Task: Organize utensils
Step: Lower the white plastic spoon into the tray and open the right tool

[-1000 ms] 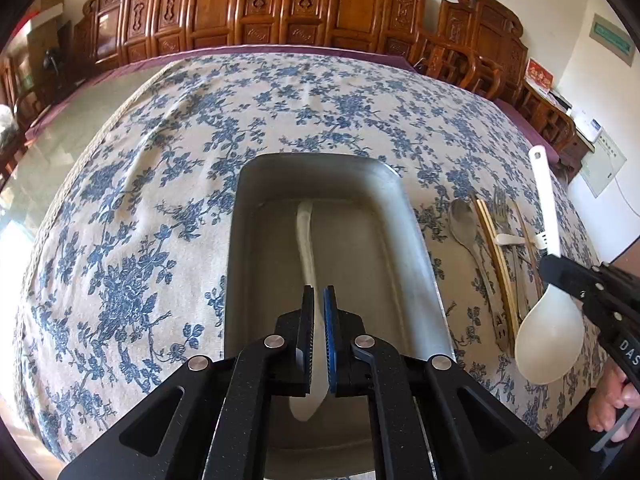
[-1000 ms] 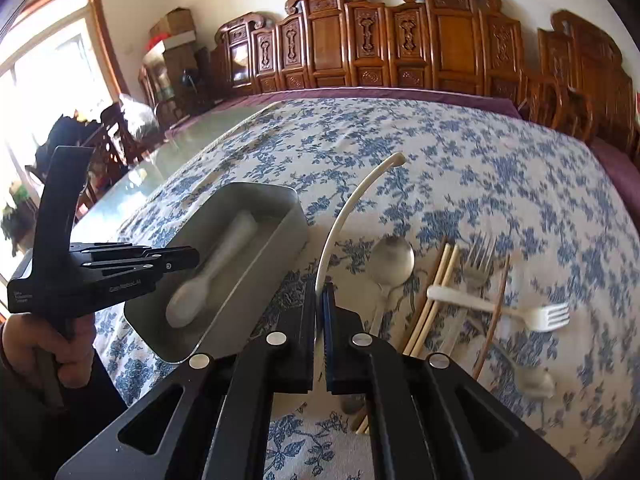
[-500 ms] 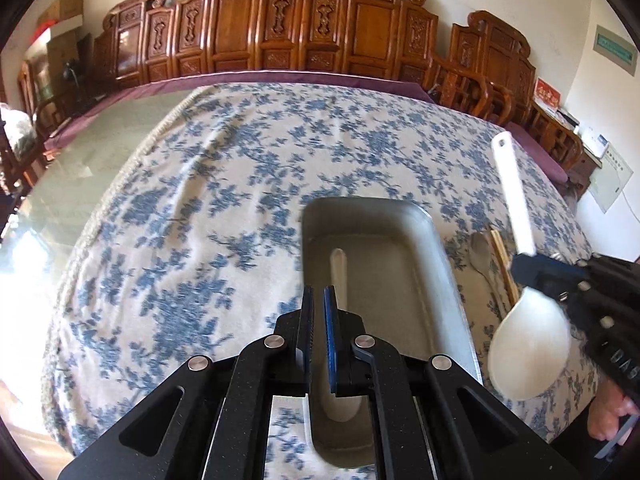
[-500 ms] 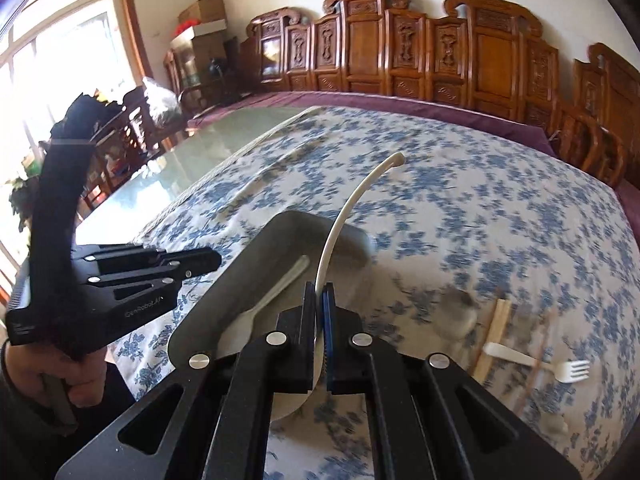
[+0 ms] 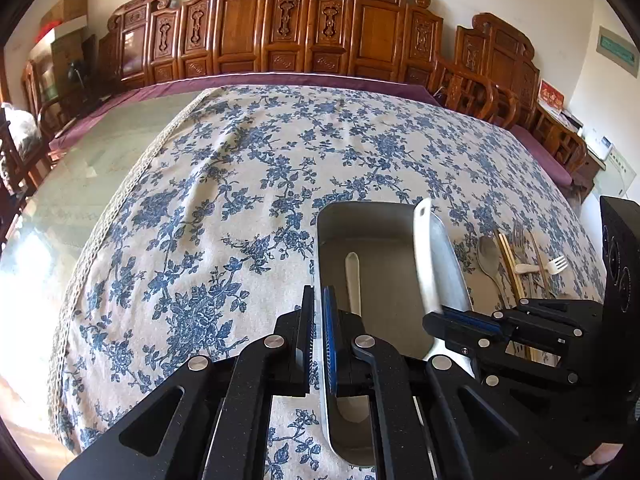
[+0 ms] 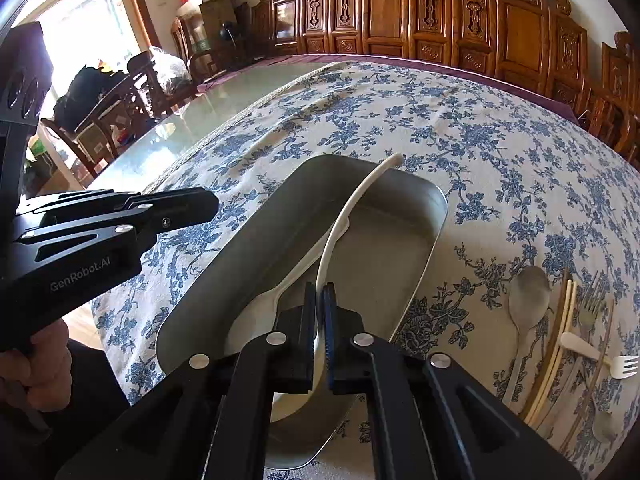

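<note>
Blue-floral tablecloth [image 5: 248, 168], carved wooden chairs [image 5: 280, 36] behind; right tool [image 6: 319, 320] clamping white spoon [image 6: 352, 208].

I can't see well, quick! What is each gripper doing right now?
Left gripper: shut, holding nothing.
Right gripper: shut on the long white plastic spoon, over the grey metal tray.

Large table [image 5: 100, 168] with a glossy greenish top, bare along its left side. A cream tablecloth [image 5: 248, 184] printed with blue flowers and edged with lace covers the remainder. Lying directly on the cloth: near centre, an oblong metal tray [image 6: 424, 256]; to its right, close together, a metal spoon [image 6: 526, 300], pale chopsticks [image 6: 554, 344], a metal fork [image 6: 592, 300] and a white plastic fork [image 6: 600, 356] laid across them.
</note>
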Action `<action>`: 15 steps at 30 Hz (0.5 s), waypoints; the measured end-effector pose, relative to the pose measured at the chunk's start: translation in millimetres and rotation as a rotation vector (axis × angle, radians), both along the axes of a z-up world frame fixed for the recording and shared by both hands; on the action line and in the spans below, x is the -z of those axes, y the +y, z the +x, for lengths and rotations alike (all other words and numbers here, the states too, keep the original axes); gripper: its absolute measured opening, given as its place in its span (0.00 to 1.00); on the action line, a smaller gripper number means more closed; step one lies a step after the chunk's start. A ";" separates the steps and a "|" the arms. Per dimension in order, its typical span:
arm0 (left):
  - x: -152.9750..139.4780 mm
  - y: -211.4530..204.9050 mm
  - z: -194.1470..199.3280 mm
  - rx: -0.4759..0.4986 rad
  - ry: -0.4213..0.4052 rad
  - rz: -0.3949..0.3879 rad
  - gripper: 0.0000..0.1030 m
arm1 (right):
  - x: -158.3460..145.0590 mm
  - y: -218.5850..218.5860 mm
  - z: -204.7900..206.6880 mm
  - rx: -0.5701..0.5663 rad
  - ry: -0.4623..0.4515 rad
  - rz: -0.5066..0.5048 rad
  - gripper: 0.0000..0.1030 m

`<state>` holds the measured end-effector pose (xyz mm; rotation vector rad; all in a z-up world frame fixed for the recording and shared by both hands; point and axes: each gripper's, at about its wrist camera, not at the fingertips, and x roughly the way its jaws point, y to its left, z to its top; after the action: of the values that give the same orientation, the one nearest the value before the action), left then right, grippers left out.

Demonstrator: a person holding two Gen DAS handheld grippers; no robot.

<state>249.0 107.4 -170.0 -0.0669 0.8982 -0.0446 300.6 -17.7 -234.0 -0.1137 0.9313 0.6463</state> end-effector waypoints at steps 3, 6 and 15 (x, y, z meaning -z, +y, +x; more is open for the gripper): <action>0.6 -1.5 0.5 0.004 0.002 0.001 0.04 | -2.5 -5.5 -0.7 0.008 -0.002 0.017 0.06; 0.5 -6.2 -0.4 0.013 0.000 0.003 0.04 | -9.6 -15.1 -3.6 0.012 -0.018 0.023 0.06; -3.5 -35.5 -4.0 0.077 -0.023 -0.012 0.06 | -39.3 -97.6 -21.5 0.134 -0.090 0.031 0.06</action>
<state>245.0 71.9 -166.5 -0.0427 0.8775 -0.1220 279.1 -115.2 -194.7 -0.0522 0.8341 0.5270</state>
